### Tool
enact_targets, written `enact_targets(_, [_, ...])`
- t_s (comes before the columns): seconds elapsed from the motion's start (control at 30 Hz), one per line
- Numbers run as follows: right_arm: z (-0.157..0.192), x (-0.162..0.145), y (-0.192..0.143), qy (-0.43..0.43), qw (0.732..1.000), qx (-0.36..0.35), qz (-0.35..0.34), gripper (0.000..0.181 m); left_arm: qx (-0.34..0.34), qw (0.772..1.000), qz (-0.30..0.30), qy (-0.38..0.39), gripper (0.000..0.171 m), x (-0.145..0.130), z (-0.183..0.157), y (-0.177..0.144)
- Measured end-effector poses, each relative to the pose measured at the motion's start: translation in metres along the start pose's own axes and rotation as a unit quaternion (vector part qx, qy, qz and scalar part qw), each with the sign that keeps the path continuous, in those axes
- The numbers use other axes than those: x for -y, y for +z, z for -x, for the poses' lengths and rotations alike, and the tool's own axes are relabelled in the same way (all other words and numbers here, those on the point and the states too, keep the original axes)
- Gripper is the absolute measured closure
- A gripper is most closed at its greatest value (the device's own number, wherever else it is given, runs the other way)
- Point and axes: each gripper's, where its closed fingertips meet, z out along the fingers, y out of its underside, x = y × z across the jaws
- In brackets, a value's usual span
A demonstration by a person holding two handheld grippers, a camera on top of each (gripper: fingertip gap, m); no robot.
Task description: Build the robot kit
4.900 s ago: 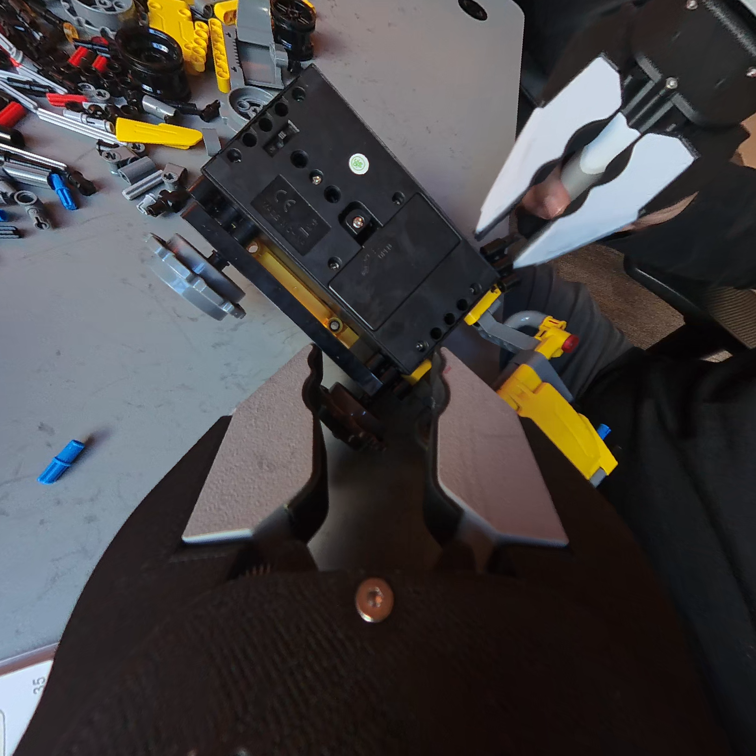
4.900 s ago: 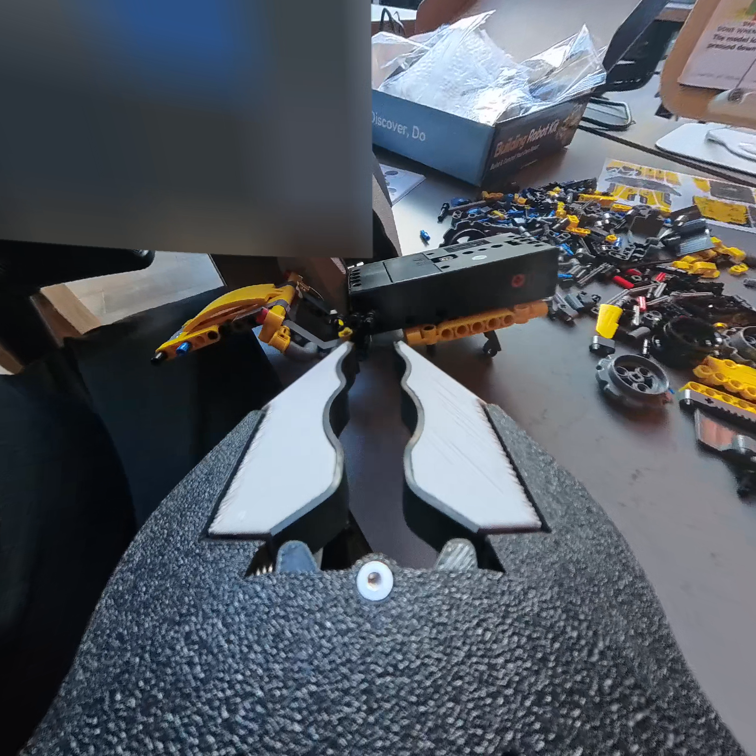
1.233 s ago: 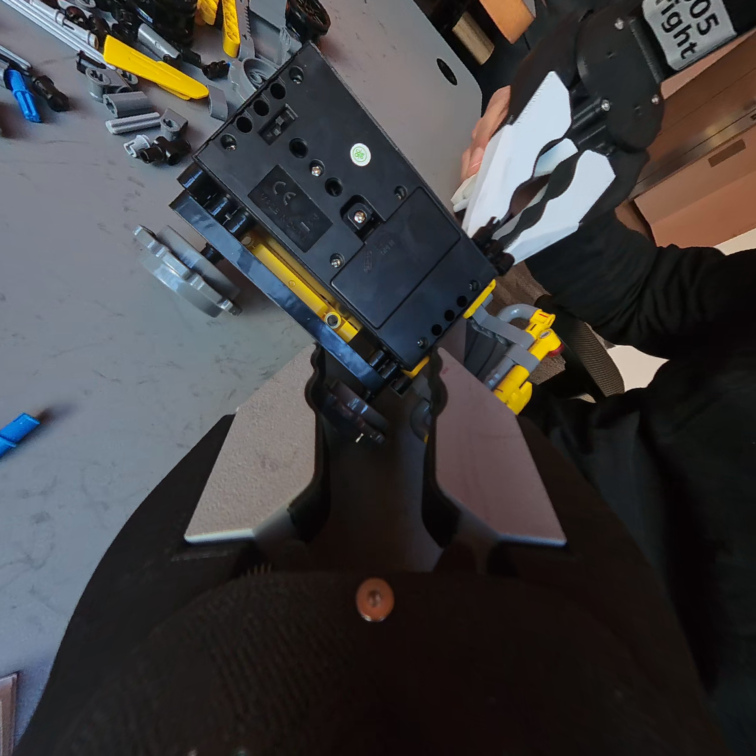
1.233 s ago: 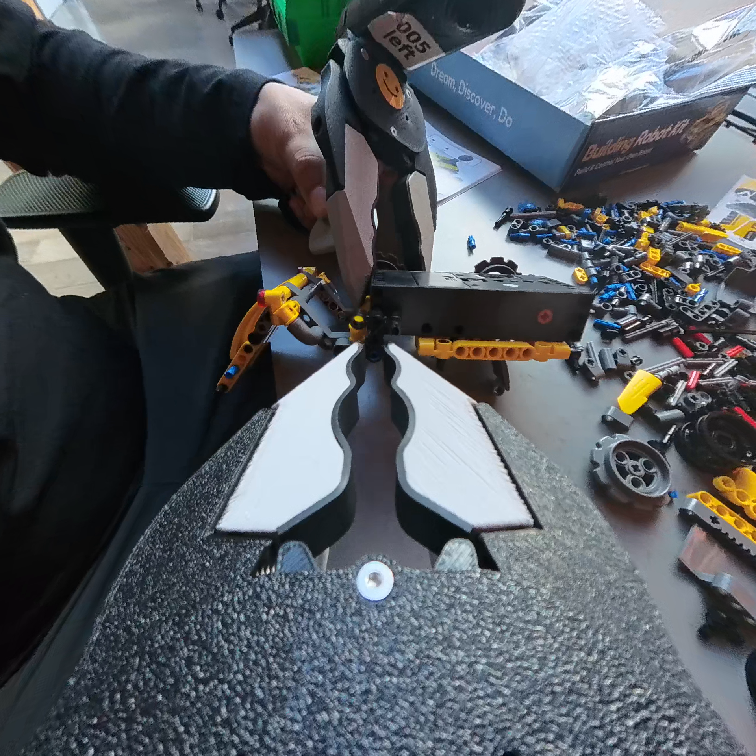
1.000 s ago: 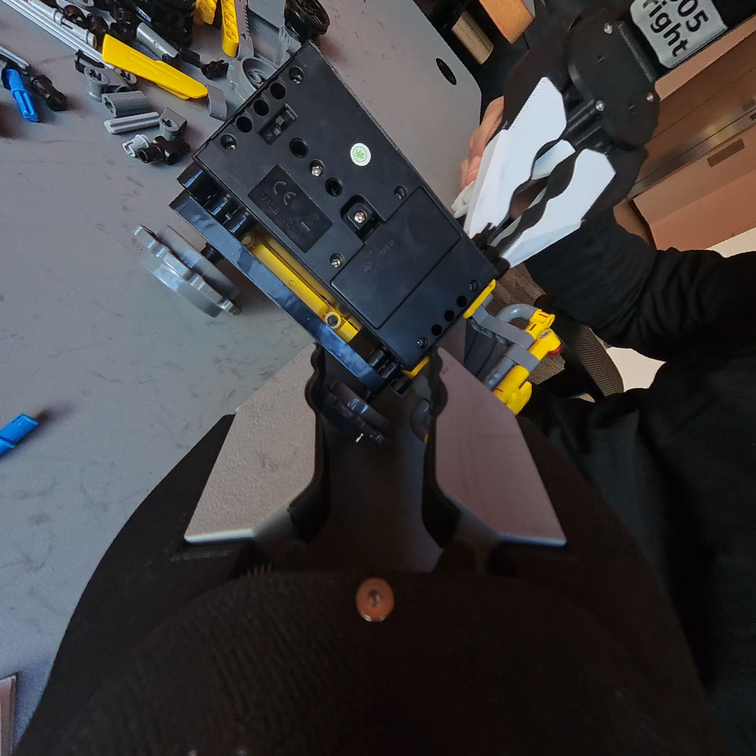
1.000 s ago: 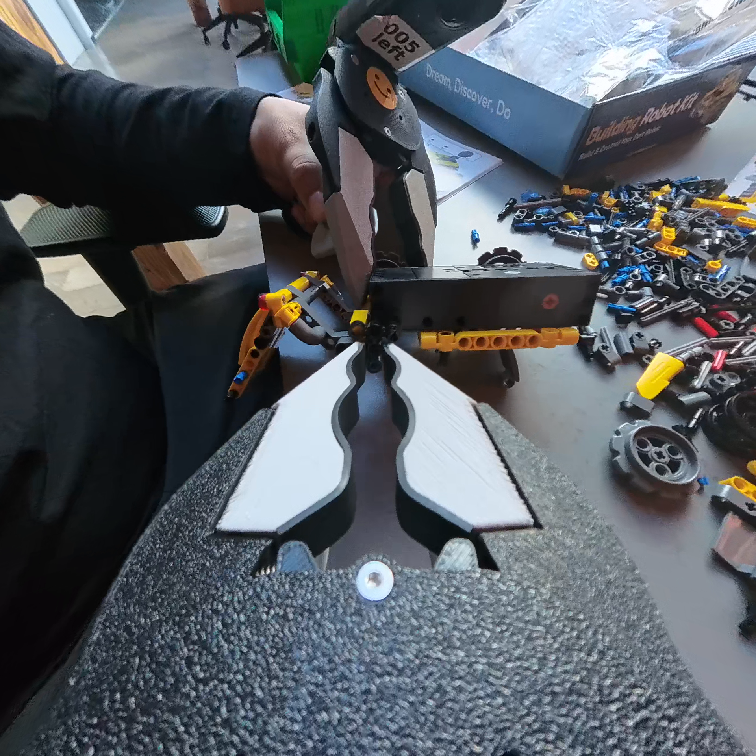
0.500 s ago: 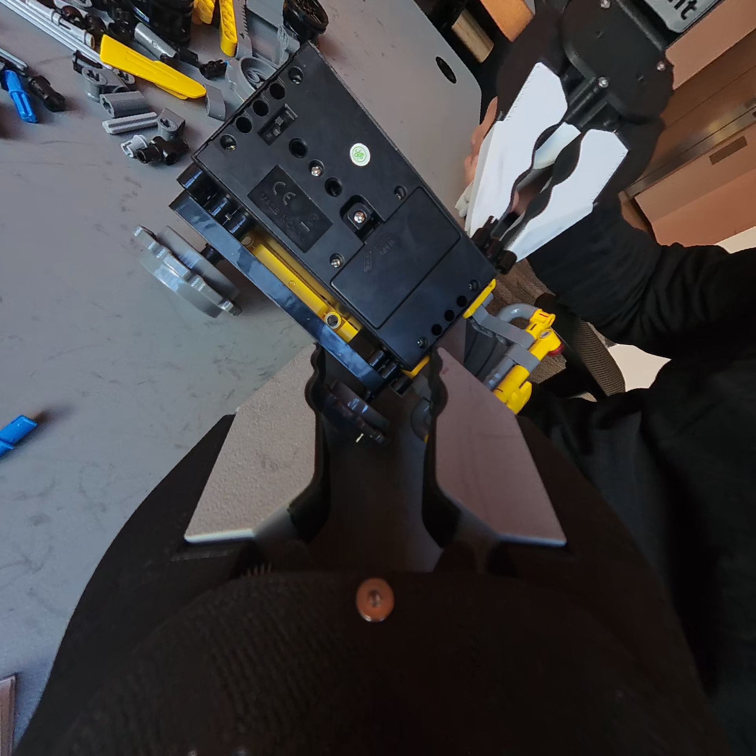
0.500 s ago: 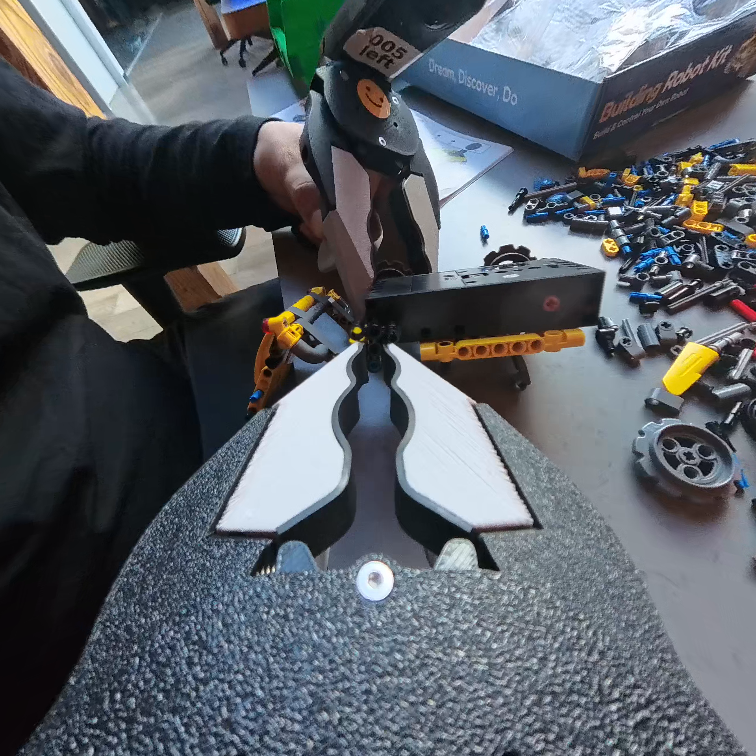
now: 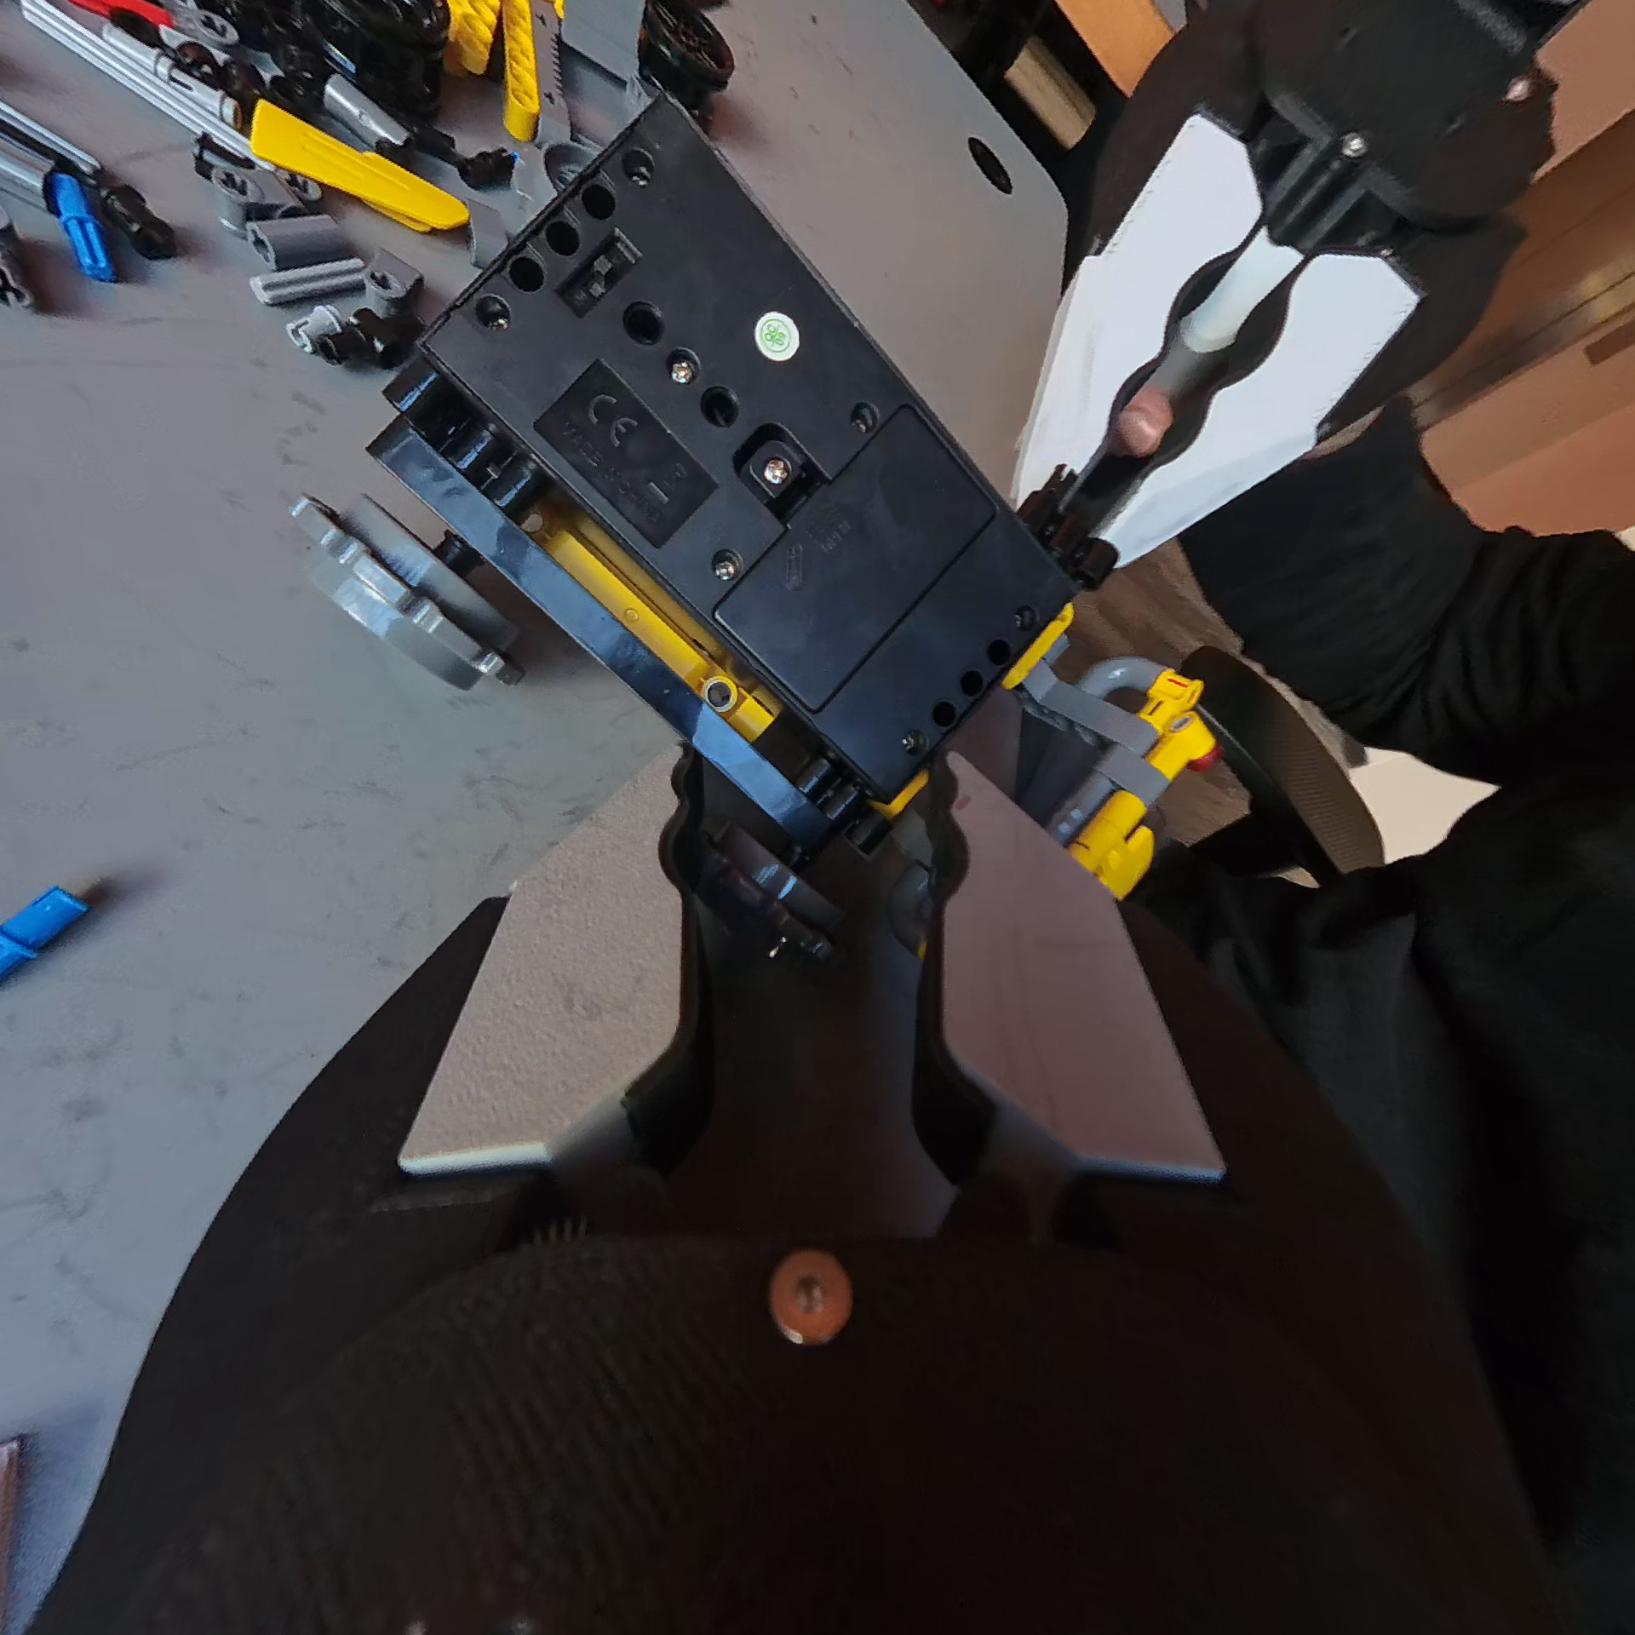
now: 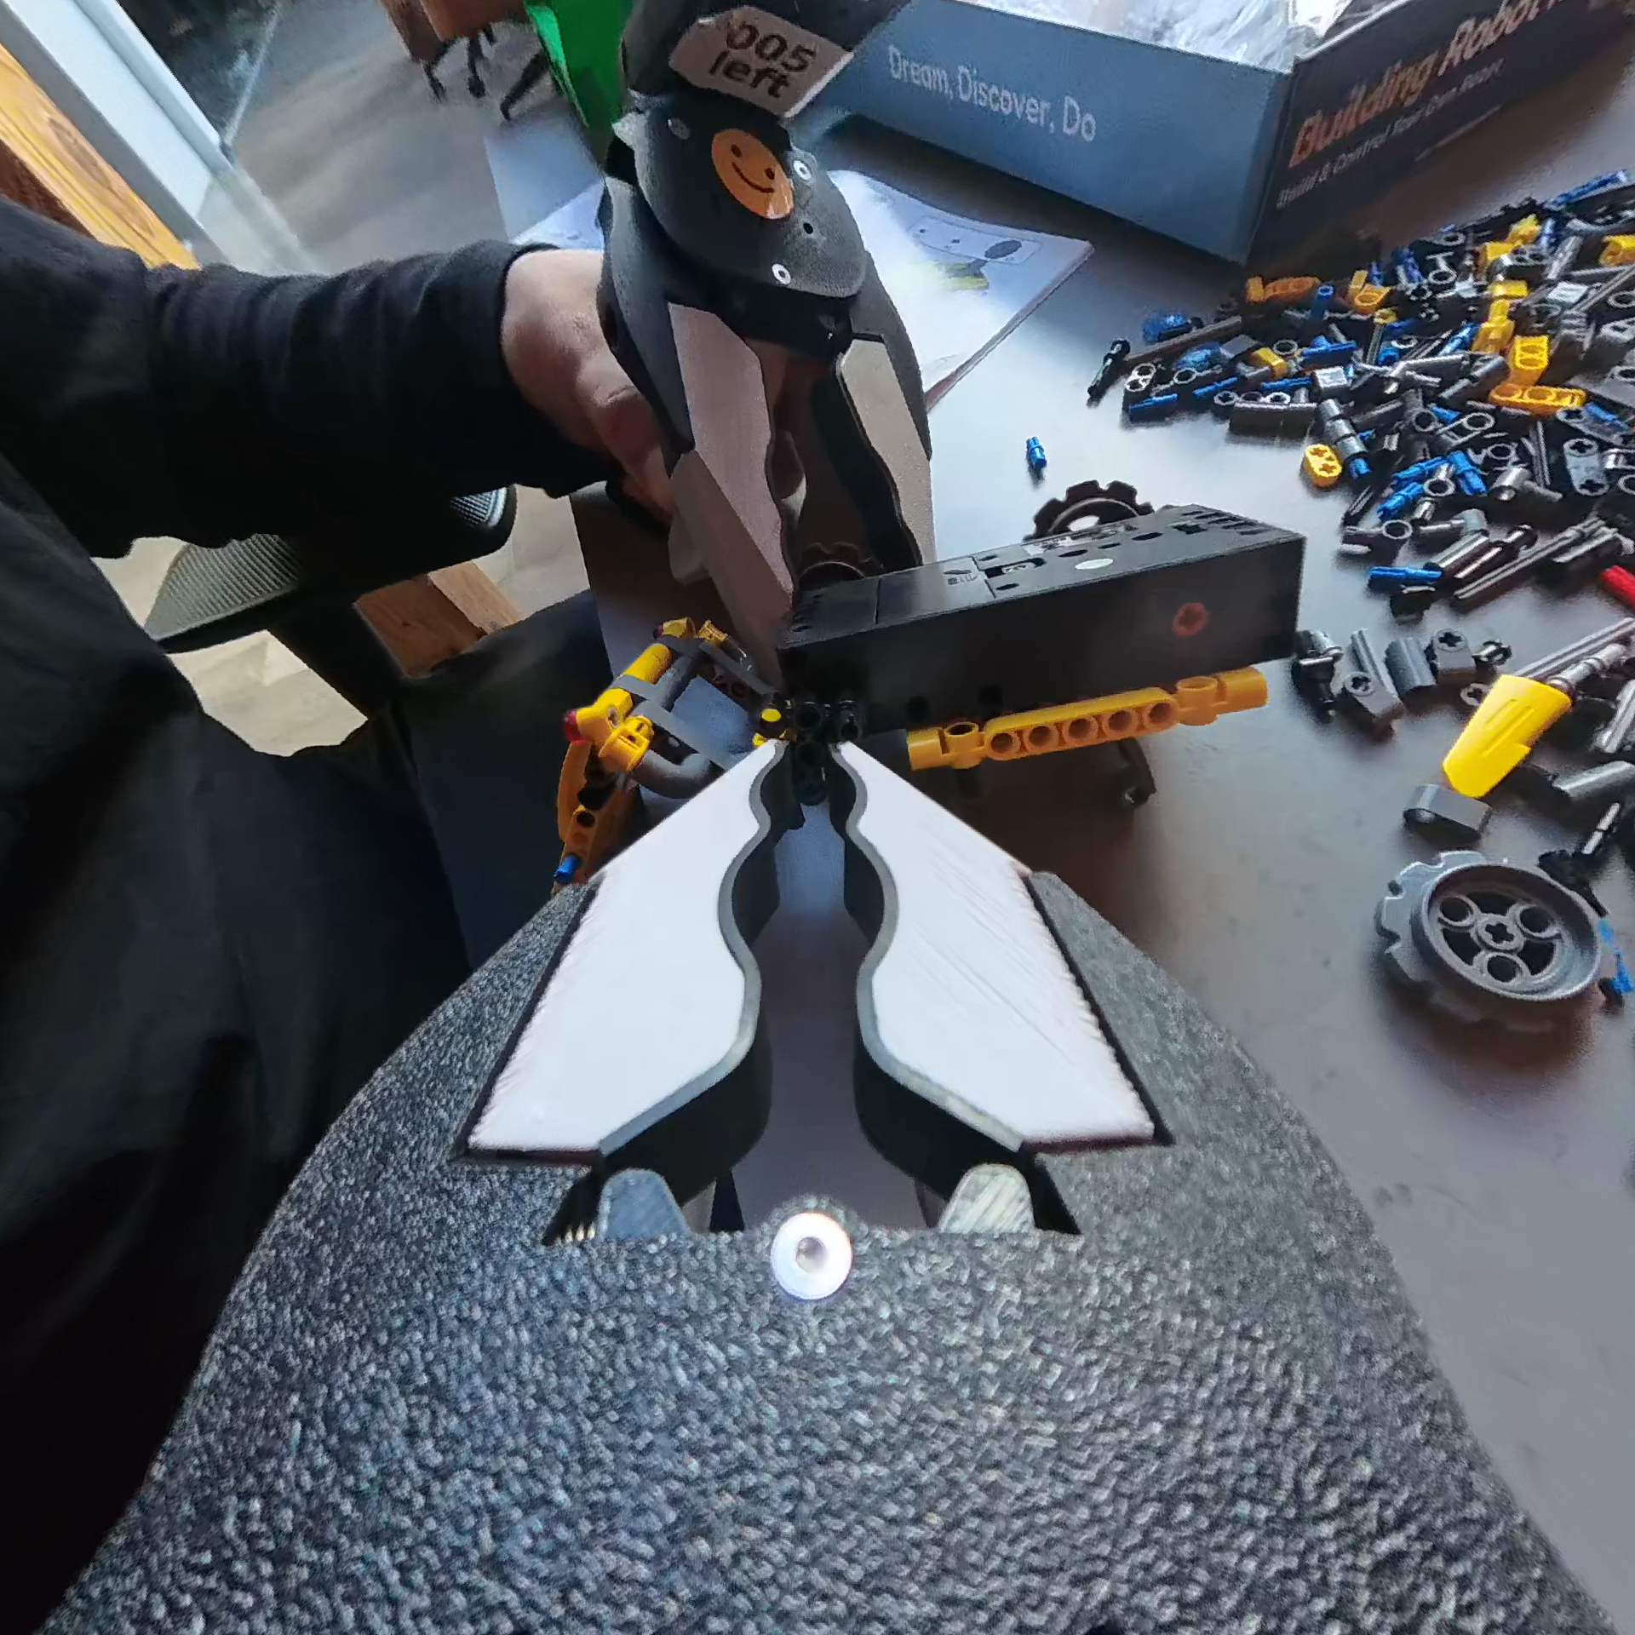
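While we look down both wrist views, the grey table [image 9: 221, 796] fills the ground, and at twelve o'clock in the right view stands one blue cardboard box [image 10: 1106, 124] with clear plastic inside. One printed booklet [image 10: 973, 265] lies flat just beside it.

We count one black battery box [image 9: 734, 495], raised off the table, with one yellow beam [image 10: 1088, 725] pinned along its underside and one yellow-and-grey arm assembly [image 10: 619, 743] hanging from its near end, out over the table edge.

Our left gripper [image 9: 809, 814] has its jaws partly apart and closed against the end of the box, at six o'clock from it in the left view. Our right gripper [image 10: 809, 770] has its jaws nearly together, pinching a small black connector [image 10: 814, 734] at the corner of the box; the same tips show at two o'clock in the left view.

One grey gear wheel [image 10: 1495, 938] lies at three o'clock in the right view, a second grey wheel [image 9: 398, 593] sits on an axle at the box's side, and a third, black gear [image 10: 1088, 509] shows behind the box. Loose parts [image 10: 1416, 398], too many to count, spread at one to two o'clock. One blue pin [image 9: 35, 920] lies alone at nine o'clock in the left view.
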Motion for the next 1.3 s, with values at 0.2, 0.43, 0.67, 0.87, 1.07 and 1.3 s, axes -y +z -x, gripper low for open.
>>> enact_targets(0.2, [0.0012,-0.0042,-0.0009,0.012,1.000,0.010,0.023,0.174,0.023,1.000,-0.002,0.015,0.123,-0.0006,0.0001,0.0007])
enact_targets(0.43, [0.0014,-0.0064,-0.0021,-0.001,0.996,0.001,0.084,0.174,0.040,0.999,-0.001,0.030,0.123,-0.0014,0.0001,0.0012])
enact_targets(0.67, [0.0027,-0.0103,-0.0024,-0.023,0.990,-0.001,0.141,0.175,0.048,0.998,-0.003,0.033,0.124,-0.0015,0.0000,0.0018])
enact_targets(0.87, [0.0007,-0.0058,-0.0009,-0.040,0.996,-0.011,0.073,0.174,0.035,0.999,-0.005,0.018,0.124,-0.0016,0.0000,0.0007])
enact_targets(1.07, [0.0027,-0.0072,0.0011,-0.040,0.999,-0.005,-0.008,0.174,0.040,0.999,-0.004,0.021,0.124,-0.0019,0.0006,0.0006])
enact_targets(1.3, [-0.0001,-0.0049,0.0012,-0.002,0.998,-0.022,-0.060,0.174,0.037,0.999,-0.011,0.010,0.124,-0.0001,0.0022,-0.0005])
